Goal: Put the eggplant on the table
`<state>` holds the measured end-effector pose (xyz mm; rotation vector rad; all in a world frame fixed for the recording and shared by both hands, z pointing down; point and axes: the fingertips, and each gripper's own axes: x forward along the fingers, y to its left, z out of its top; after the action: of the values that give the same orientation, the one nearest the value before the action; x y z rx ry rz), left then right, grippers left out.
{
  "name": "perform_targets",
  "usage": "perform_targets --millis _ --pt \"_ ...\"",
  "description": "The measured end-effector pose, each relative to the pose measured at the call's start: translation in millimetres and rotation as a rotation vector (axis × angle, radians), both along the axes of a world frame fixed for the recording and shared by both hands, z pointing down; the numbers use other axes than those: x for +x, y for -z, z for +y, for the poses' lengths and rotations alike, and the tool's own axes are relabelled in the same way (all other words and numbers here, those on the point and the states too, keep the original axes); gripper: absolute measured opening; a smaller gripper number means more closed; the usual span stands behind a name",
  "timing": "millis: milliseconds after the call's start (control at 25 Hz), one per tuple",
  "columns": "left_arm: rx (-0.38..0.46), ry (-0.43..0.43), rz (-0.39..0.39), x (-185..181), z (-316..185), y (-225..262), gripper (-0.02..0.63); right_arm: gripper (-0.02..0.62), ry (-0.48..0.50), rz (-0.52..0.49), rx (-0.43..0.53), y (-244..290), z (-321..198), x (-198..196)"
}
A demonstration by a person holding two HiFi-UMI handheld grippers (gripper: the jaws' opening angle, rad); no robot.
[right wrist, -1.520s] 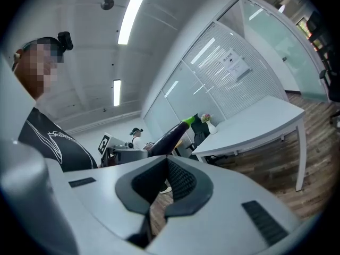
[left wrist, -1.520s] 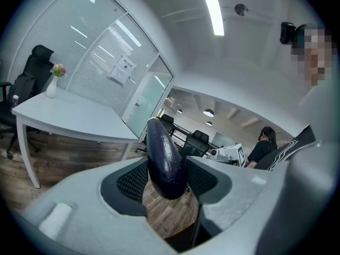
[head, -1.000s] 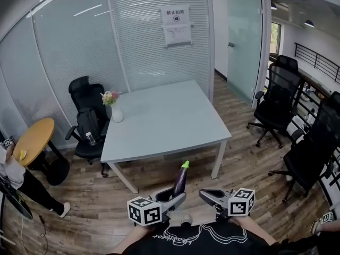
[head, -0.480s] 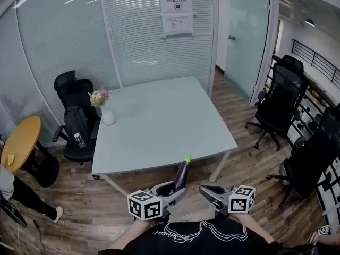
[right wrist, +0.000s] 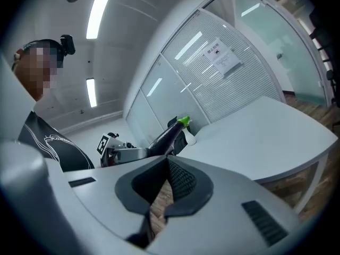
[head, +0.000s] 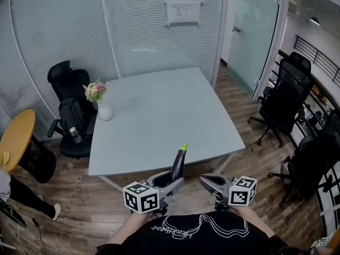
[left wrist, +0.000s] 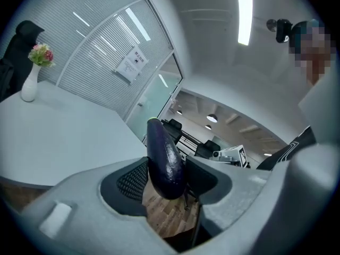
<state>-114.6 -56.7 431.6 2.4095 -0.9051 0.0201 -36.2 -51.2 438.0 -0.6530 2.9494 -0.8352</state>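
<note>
Left gripper (head: 172, 184): clamped on eggplant (head: 178, 165), stem up.
Right gripper (head: 206, 180): jaws together, empty.
Next: reach over table (head: 159, 116) at frame centre, lower gently, then release.

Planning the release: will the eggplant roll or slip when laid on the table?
Likely stiff: the eggplant stands up from the left claw, held at its fat end, without sagging. Glossy skin, so it may slip if grip loosens. Rounded and tapered, it would probably roll in an arc on the smooth table.
</note>
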Motion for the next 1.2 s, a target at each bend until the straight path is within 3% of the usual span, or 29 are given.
perform_targets --millis 520,1200 --pt "-0.032 0.028 -0.027 9.7 -52.7 -13.2 0.227 0.009 0.014 -0.061 -0.040 -12.8 -53.4 10.3" --pt "-0.104 0.097 -0.033 15.0 -184.7 -30.8 0.227 0.009 0.053 -0.057 -0.103 -24.2 -186.4 19.0"
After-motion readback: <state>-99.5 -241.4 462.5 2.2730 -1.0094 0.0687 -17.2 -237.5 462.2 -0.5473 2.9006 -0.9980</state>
